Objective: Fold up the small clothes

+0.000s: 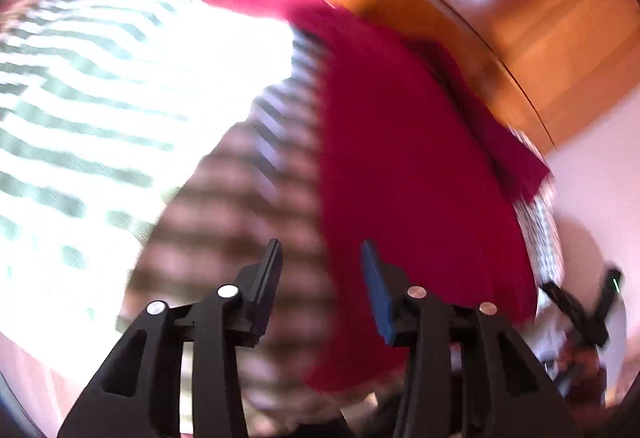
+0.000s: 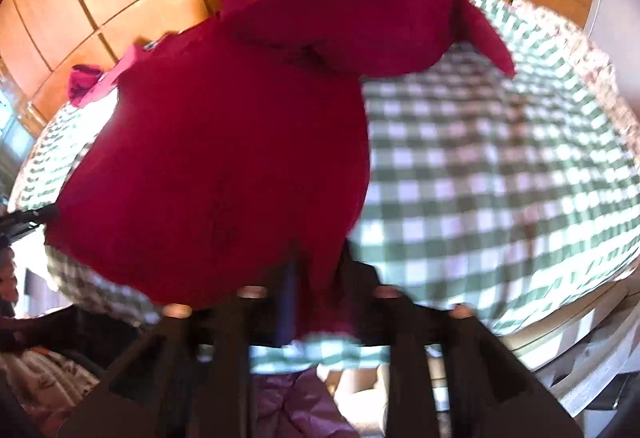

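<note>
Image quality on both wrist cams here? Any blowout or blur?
Left wrist: sunlit checked tablecloth blown out to white on the left, red garment motion-smeared, left tongs sharp. Right wrist: whole frame soft, right tongs dark and blurred, with the garment's hem between the fingers. Strong fisheye bending in both.

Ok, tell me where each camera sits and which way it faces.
Left wrist: on the left gripper, looking down its open fingers at the red garment on the checked cloth; right gripper at the edge.
Right wrist: on the right gripper, blurred, tilted down over the red garment.
Shared: garment, checked cloth, wooden panelling.
</note>
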A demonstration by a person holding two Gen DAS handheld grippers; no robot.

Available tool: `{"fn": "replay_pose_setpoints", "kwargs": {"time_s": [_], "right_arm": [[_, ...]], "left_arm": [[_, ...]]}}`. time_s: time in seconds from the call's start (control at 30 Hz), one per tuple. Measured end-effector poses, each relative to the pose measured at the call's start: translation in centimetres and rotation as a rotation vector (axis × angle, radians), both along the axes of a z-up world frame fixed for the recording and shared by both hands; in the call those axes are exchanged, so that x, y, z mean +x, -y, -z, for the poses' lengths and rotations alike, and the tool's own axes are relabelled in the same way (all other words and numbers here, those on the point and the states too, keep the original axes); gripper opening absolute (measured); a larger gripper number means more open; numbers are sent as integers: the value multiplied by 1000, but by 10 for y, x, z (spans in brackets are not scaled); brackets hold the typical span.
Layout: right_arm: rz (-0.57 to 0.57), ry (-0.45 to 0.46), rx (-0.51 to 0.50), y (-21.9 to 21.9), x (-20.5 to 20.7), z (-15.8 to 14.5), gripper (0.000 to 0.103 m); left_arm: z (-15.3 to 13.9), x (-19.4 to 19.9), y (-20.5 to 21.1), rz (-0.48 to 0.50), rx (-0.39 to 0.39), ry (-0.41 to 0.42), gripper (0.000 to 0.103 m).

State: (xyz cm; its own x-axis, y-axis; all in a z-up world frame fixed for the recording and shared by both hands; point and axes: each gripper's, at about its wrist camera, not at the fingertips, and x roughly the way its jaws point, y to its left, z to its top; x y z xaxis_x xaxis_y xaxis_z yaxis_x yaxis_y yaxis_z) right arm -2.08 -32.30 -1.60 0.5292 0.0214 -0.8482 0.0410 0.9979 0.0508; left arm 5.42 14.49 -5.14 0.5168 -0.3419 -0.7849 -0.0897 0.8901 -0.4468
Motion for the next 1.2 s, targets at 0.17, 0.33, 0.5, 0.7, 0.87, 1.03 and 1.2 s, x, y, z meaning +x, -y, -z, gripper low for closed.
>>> {"fn": "replay_pose_setpoints", "kwargs": {"time_s": [0.17,0.33,0.5,0.7,0.87,1.03,1.2], "right_arm": [[-4,95,-17,-22,29,-19,57],[-109,88,62,-82,66,-4,57],[-194,13,85,-132,92,22,57],[-188,-47,105,-142,109,39,57],[-168,-59,122,-138,112,43,57],[-162,-64,110,-142,116,46,57],[-162,-59,116,-142,119,48,57]], "left_arm": [[-14,47,-71,-244,53,27,42],[-25,89,-130,-392,111,35,42],[-39,135,-139,-397,405,89,54],[-47,196,-128,-297,678,150,81],[-41,234,-142,-241,655,124,67],[-50,231,-156,-286,504,148,8],[-47,154,-238,-666,40,203,7]]}}
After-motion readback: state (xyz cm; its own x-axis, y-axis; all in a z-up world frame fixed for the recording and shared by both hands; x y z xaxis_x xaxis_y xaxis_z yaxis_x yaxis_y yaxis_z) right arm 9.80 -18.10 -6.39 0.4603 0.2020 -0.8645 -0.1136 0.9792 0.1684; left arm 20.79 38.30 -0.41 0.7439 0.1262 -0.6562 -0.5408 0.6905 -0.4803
